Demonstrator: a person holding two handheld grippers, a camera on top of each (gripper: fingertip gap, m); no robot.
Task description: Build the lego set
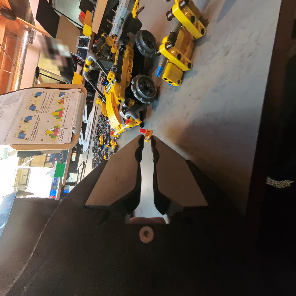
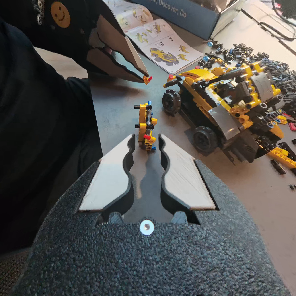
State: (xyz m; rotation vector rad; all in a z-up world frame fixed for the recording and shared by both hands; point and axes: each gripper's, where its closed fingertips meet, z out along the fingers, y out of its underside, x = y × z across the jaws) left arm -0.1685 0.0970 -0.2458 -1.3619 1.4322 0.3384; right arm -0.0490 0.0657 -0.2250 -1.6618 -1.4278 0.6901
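Fingers of the left tool (image 2: pixel 146 78) are clamped on a small orange connector with a red pin (image 2: pixel 147 79), held above the grey table (image 2: pixel 115 102). A yellow brick assembly (image 2: pixel 146 126) lies between the spread fingers of the right tool (image 2: pixel 146 136), untouched. A yellow toy car (image 2: pixel 224 108) is seen at right, loose parts (image 2: pixel 249 54) behind it.

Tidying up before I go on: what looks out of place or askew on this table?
Loose parts lie scattered behind the car. A small yellow assembly sits apart from it, before the open right tool. Nothing looks broken.
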